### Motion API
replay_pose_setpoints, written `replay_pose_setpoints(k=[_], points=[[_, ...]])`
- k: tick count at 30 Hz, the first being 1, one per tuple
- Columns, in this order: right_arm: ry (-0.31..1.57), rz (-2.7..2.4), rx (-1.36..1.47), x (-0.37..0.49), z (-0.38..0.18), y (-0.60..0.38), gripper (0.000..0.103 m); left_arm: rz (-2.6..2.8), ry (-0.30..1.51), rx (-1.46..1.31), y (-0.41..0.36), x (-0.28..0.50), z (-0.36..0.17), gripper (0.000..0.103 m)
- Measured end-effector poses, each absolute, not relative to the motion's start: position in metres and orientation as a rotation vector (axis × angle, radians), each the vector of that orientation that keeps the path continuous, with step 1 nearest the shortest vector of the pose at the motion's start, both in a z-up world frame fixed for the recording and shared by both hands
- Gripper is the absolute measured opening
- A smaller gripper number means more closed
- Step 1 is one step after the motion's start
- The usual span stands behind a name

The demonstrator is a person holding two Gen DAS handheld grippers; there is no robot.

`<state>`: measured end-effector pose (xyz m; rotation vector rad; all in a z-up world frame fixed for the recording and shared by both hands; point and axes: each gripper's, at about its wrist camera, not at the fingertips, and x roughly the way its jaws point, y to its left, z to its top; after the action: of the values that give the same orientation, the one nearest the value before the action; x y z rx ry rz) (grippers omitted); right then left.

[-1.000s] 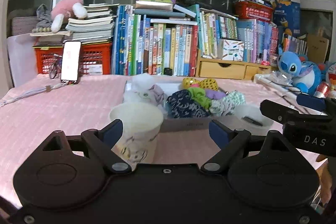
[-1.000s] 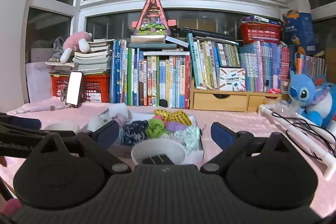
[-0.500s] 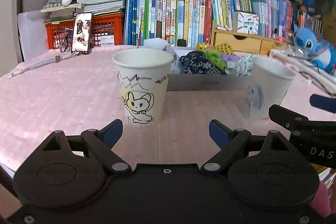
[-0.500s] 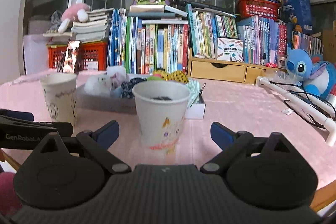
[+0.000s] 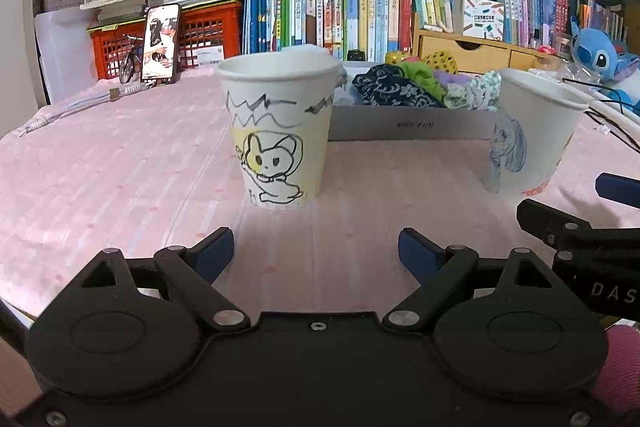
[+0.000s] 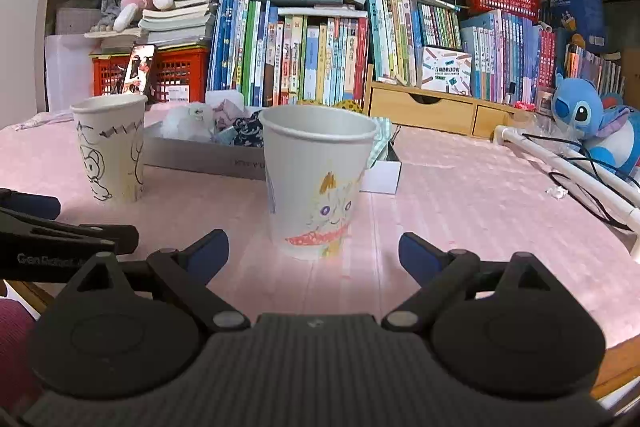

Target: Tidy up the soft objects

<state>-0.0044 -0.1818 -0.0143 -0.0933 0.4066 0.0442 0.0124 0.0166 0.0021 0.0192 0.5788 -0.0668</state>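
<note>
A shallow white box (image 5: 412, 125) holds several soft fabric pieces (image 5: 396, 89); it also shows in the right wrist view (image 6: 200, 157). A paper cup with a drawn animal (image 5: 278, 131) stands in front of my open, empty left gripper (image 5: 316, 253). A second paper cup with a coloured face (image 6: 316, 179) stands in front of my open, empty right gripper (image 6: 312, 251). Each cup also shows in the other view: the face cup (image 5: 528, 135) at right, the animal cup (image 6: 110, 147) at left.
The pink tablecloth (image 5: 100, 167) covers the table. Rows of books (image 5: 340, 7), a red crate (image 5: 200, 35), a phone (image 5: 160, 43) and wooden drawers (image 6: 428, 111) stand behind. A blue plush (image 6: 588, 123) and a white rail with cables (image 6: 560, 163) lie at right.
Both grippers have dropped lower and drawn back toward the table's near edge, so the cups now stand upright ahead at cup height. Both stay open and empty.
</note>
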Motion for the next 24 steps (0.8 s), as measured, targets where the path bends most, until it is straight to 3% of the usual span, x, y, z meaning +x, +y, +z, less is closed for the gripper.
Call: replay_pose_setpoints(k=[24], points=[[0.488,0.015,-0.056,0.008,-0.029,-0.182,0.102,-0.080,0.579,0.028,0.019,0.016,-0.003,0.100]])
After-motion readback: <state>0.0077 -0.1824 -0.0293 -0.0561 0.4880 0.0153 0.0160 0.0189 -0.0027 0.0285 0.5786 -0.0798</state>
